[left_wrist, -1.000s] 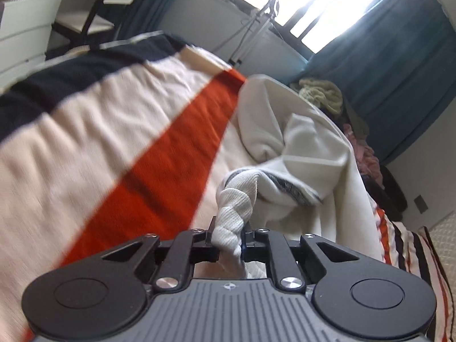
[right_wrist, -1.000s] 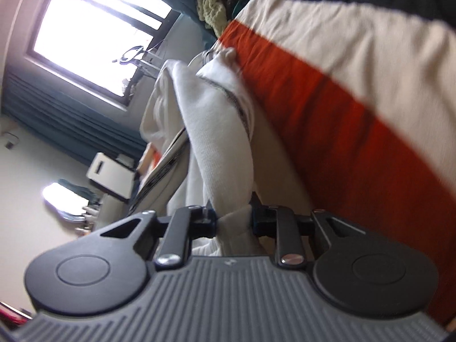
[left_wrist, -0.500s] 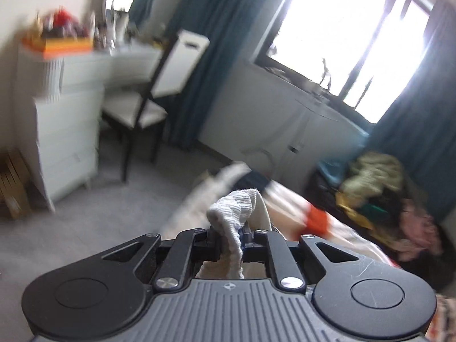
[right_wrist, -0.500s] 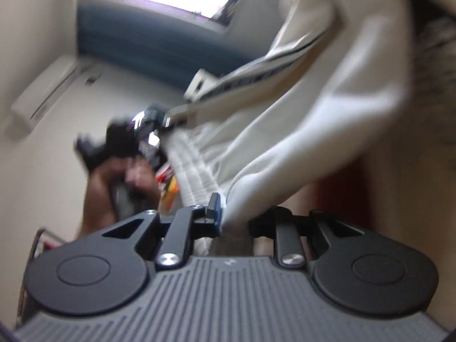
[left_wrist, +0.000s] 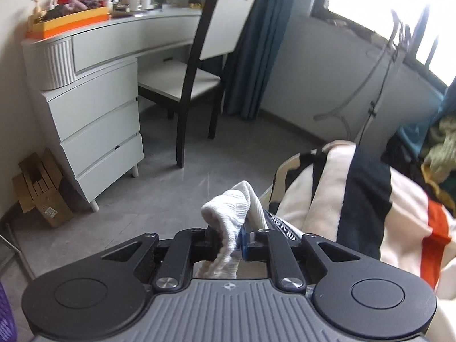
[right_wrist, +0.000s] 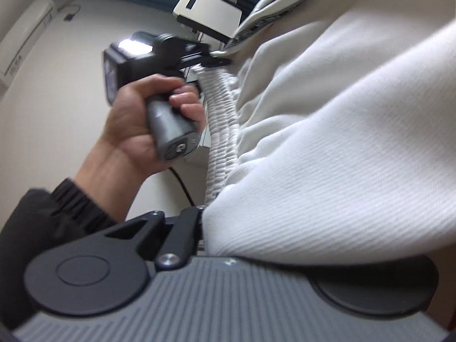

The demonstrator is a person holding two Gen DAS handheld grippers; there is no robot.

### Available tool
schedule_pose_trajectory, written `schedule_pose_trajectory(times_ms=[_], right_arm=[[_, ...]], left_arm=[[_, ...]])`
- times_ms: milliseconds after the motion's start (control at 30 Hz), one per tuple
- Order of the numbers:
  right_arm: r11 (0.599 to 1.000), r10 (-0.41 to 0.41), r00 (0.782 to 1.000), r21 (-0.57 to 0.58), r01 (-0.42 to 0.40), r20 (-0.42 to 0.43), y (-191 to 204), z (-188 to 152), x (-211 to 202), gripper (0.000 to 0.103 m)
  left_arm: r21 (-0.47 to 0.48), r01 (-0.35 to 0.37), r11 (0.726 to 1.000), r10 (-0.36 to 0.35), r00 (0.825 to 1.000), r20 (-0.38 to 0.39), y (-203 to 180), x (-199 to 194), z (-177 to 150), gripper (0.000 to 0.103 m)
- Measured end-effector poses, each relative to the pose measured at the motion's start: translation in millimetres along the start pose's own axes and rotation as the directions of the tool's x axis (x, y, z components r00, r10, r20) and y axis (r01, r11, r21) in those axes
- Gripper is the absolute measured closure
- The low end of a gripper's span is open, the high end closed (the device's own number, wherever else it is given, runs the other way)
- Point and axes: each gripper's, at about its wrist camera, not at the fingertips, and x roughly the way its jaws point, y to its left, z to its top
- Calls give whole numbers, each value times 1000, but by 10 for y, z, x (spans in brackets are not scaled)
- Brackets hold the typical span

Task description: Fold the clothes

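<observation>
White ribbed knit fills the narrow gap of the left gripper [left_wrist: 231, 240]: its jaws are drawn nearly together and clamp the elastic waistband [left_wrist: 228, 213] of a cream-white garment [right_wrist: 342, 148], a bunched fold of which stands up just beyond the fingertips. Past that fold lies grey floor [left_wrist: 176, 188], with the striped blanket [left_wrist: 367, 199] just to the right of the gripper and a black-framed chair [left_wrist: 199, 65] beyond it.

In the right wrist view, the left hand [right_wrist: 142, 119] grips the handle of the same gripper [right_wrist: 216, 62], whose tips pinch the far end of the waistband [right_wrist: 221, 119]. From there the waistband runs as a long stretched strip straight down to the right gripper [right_wrist: 203, 228], so its long axis spans from one gripper to the other. The garment drapes over the right gripper and hides its right finger and the gap; I cannot tell how its jaws stand, though the cloth emerges from between them.
</observation>
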Motion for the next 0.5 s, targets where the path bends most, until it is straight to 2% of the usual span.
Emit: schedule_pose_trajectory(times_ms=[67,133,200,233,267,300,400,500], right_arm=[[995,-27,1000,-93,27,3,169,-26,-75,85],[982,-65,998,-176,63,-7,301,-109,-172,80],[971,-89,996,-224,82,-23,387,-208,-276,64],[965,-101,995,-248,91,-27,435,-253,-348,46],[952,-121,992,-283,112,-15,500,-297,-438,30],[937,-144,990,-322,136,1,570,-341,-532,28],[872,-188,981,-452,189,46,841,-482,-839,28],[816,-203,973,-530,228,107,1058,-585,-1228,28]], left_arm=[[-4,35,999,-35,999,-23,17,-126,-23,67],[-7,59,998,-59,998,-15,24,-335,-96,60],[14,67,998,-67,998,12,-8,-615,-210,46],[32,67,997,-68,997,28,-38,-769,-270,41],[47,69,996,-71,996,46,-70,-926,-331,31],[61,81,995,-85,994,66,-109,-1091,-397,26],[116,136,984,-149,982,112,-252,-1589,-610,20],[171,172,970,-196,971,135,-456,-2083,-890,19]])
